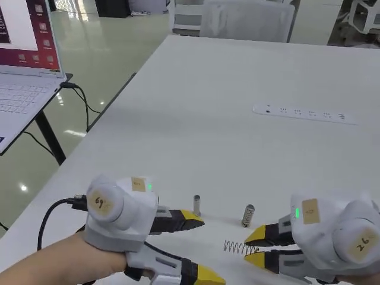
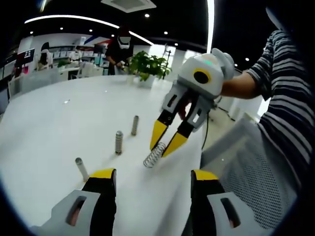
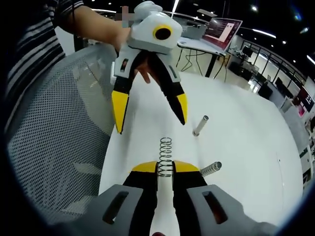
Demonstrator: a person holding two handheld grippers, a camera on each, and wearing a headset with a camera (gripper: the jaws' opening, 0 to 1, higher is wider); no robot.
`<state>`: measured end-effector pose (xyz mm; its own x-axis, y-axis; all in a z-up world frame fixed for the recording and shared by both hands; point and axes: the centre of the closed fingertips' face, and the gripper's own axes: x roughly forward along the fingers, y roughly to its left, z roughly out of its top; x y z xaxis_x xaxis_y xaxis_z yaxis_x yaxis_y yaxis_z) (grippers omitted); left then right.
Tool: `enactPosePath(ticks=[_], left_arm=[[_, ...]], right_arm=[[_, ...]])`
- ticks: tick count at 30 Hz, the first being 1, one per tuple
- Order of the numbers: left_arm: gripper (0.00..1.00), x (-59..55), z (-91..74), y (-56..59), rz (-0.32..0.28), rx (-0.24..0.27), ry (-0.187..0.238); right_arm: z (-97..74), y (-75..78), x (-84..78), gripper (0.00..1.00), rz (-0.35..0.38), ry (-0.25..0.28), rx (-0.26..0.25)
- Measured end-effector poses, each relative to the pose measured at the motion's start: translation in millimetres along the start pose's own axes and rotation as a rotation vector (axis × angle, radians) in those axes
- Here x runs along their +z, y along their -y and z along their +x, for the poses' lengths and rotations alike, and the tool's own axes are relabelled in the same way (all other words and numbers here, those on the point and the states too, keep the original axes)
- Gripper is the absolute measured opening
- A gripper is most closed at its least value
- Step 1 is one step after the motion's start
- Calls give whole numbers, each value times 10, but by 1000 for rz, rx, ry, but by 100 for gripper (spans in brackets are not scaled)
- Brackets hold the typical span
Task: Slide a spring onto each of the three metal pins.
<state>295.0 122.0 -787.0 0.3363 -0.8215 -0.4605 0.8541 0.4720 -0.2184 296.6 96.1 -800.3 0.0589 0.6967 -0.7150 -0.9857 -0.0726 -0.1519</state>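
Your right gripper [image 3: 165, 168] pinches one end of the spring [image 3: 166, 145], low over the table [image 1: 237, 89]. Your left gripper [image 2: 152, 175] faces it, jaws spread, empty. Just beyond stand a bare pin [image 1: 196, 205] and a sprung pin [image 1: 248, 215].

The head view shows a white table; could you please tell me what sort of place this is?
Probably an open-plan office or lab: a power strip lies on the long white table, an open laptop stands beside it, and office chairs stand behind.
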Motion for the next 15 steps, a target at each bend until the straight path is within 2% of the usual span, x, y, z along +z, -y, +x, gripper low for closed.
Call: enactPosePath(ticks=[3, 11, 15], left_arm=[[52, 44, 51, 33, 20, -21, 0], [31, 131, 217, 29, 69, -56, 4], [22, 184, 279, 93, 81, -91, 18]], right_arm=[[-27, -26, 19, 8, 1, 14, 9], [-78, -39, 15, 8, -6, 21, 13], [-104, -48, 44, 8, -11, 33, 18]])
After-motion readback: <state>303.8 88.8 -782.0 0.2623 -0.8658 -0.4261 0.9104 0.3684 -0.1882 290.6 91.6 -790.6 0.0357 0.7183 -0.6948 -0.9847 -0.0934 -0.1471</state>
